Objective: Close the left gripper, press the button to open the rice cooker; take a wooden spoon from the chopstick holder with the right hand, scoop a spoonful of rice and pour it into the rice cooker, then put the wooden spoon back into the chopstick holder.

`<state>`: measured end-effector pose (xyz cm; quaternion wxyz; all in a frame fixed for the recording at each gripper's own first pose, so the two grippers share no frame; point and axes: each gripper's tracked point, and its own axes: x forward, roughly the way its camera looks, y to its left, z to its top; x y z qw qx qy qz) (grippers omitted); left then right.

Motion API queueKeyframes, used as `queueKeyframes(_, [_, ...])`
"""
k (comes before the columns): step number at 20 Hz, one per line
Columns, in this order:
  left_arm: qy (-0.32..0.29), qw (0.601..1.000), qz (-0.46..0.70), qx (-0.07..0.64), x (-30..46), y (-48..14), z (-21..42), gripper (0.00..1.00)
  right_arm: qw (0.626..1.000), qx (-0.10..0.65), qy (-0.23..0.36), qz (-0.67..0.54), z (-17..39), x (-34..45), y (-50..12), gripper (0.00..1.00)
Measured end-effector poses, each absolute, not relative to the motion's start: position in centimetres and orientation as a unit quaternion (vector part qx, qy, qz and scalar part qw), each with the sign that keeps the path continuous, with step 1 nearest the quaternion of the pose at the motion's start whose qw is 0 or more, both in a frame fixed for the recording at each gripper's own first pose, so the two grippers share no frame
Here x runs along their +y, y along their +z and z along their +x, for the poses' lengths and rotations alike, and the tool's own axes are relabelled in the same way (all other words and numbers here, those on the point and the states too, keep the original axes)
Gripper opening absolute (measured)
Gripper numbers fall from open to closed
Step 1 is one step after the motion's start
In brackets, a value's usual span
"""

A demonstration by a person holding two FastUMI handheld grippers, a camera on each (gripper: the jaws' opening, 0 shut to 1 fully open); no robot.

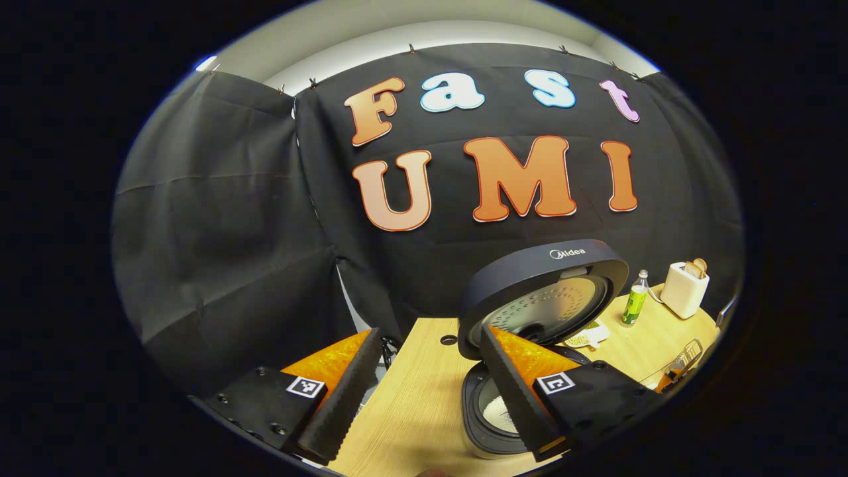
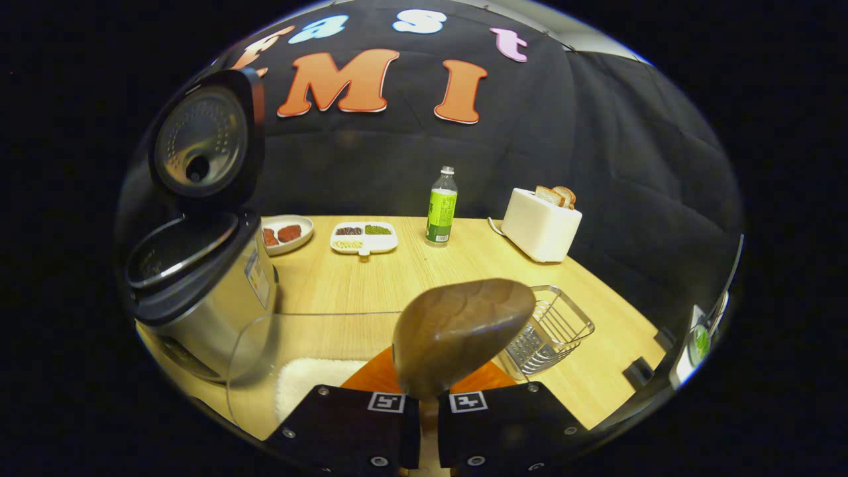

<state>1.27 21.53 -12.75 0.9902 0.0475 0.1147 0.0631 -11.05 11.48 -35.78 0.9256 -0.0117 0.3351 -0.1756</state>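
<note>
The right gripper [image 2: 421, 397] has its fingers closed on the handle of the wooden spoon [image 2: 460, 331]. The spoon stands up between them, with its long axis running away from the fingers and its bowl on top, a little tilted to the right. I cannot tell whether rice lies in the bowl, because the right gripper view meets its rounded back.

Just below and to the left of the fingers stands a clear container [image 2: 265, 351] with white rice [image 2: 308, 387] on its bottom. Further left, and near, stands the rice cooker [image 2: 199, 291]; its lid [image 2: 202, 142] is raised and the pot mouth is open upward. To the right of the spoon lies a wire basket [image 2: 550, 328] on the surface [image 2: 371, 278].

The left gripper [image 1: 430, 371] has its fingers spread wide, holding nothing. In the left gripper view the cooker sits just behind its right finger, and some white grains show inside the pot.

In my judgement the coming move turns on this: the rice lies low and left of the spoon and the cooker mouth lies further left, so the right hand must carry the bowl leftward. The left hand is near the cooker but has no part here.
</note>
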Motion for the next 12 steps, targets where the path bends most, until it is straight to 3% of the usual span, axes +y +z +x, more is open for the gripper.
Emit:
queueKeyframes(7, [0.061, 0.990, 0.050, 0.116, 21.8, -13.0, 1.0, 1.00, 0.929, 0.338, -0.137, 0.070, -10.7, 15.0, -36.3, 0.10])
queueKeyframes(8, [0.060, 0.990, 0.050, 0.118, 21.9, -13.1, 1.0, 0.93, 0.922, 0.347, -0.136, 0.103, -10.9, 15.3, -36.6, 0.10])
queueKeyframes(12, [0.058, 0.990, 0.043, 0.123, 22.2, -13.6, 1.3, 0.93, 0.900, 0.366, -0.142, 0.191, -10.7, 15.0, -37.2, 0.10])
